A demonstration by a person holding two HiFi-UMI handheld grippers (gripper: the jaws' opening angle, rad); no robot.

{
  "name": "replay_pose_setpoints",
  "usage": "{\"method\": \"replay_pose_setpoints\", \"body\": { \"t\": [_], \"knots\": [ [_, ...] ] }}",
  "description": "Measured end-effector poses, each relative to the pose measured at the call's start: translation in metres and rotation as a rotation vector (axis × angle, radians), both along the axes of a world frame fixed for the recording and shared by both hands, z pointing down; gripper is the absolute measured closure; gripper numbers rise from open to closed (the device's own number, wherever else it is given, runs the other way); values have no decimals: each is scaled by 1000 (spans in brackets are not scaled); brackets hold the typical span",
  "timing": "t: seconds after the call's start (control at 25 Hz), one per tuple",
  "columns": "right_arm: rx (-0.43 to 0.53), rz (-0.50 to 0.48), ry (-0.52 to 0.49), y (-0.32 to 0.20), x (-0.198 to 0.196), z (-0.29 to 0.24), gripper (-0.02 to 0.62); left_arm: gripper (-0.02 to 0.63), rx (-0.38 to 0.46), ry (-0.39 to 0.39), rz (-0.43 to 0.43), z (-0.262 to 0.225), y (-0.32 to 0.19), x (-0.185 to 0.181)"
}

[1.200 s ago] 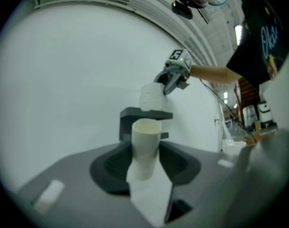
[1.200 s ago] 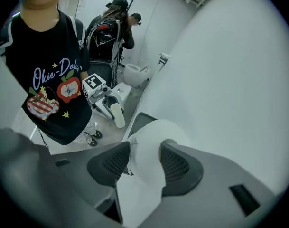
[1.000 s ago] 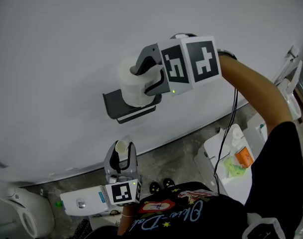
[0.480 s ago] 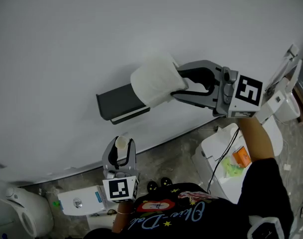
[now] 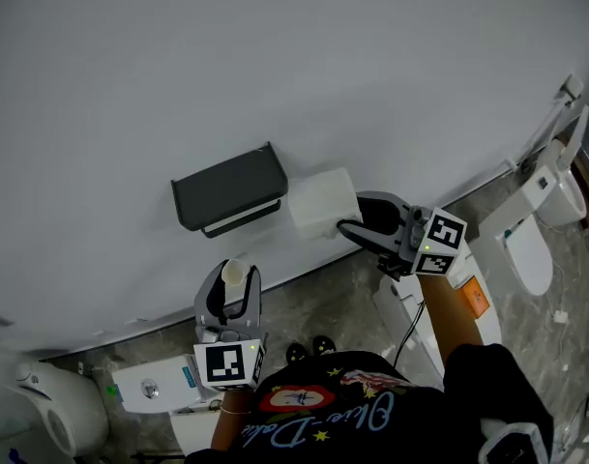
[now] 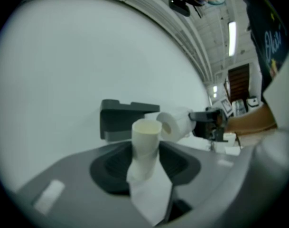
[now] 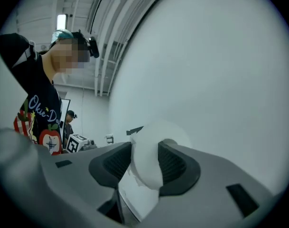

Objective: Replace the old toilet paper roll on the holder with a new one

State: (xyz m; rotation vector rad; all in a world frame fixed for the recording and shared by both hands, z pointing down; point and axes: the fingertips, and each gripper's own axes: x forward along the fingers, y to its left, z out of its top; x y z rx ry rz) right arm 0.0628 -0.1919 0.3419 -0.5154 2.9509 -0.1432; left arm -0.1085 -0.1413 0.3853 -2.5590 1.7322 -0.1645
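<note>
The dark grey holder (image 5: 226, 197) hangs on the white wall with nothing on it. My right gripper (image 5: 349, 217) is shut on the new white toilet paper roll (image 5: 321, 202), which hangs just right of the holder and apart from it. In the right gripper view the roll (image 7: 153, 148) is pinched between both jaw pads. Below the holder, my left gripper (image 5: 230, 288) is shut on the old cardboard tube (image 5: 235, 275), which stands upright with a scrap of paper hanging from it. The left gripper view shows the tube (image 6: 145, 144), the holder (image 6: 126, 118) and the new roll (image 6: 176, 123) beyond.
A white toilet (image 5: 544, 228) stands at the right and another (image 5: 41, 416) at the lower left. A white box with an orange item (image 5: 471, 301) sits on the stone floor under my right arm. A white unit (image 5: 159, 387) lies by my left gripper.
My right gripper has carried the new roll from over the holder down and to the right, turning as it went; the holder is now uncovered. The left gripper has barely shifted.
</note>
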Motion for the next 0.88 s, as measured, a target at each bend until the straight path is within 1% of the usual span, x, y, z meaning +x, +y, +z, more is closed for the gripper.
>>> {"method": "replay_pose_setpoints", "body": {
  "t": [0.16, 0.24, 0.36, 0.52, 0.72, 0.76, 0.88],
  "knots": [
    [-75, -18, -83, -17, -10, 15, 413, 431, -18, -14, -22, 2, 6, -5],
    [-95, -37, -101, -23, -19, 18, 413, 431, -18, -12, -34, 3, 9, -8],
    [-98, -73, -88, -25, -41, 20, 413, 431, -22, -4, -54, 4, 13, -16],
    [-88, -153, -59, -14, -75, 21, 412, 431, -25, -3, -81, 4, 16, -24],
    [-133, -214, -85, -12, -86, 26, 413, 431, -17, -3, -96, 3, 15, -6],
    [-137, -222, -85, -10, -94, 27, 413, 431, -17, -4, -99, 3, 16, -9],
    [-146, -238, -84, -5, -127, 29, 413, 431, -29, -9, -111, 4, 19, -34]
  ]
}}
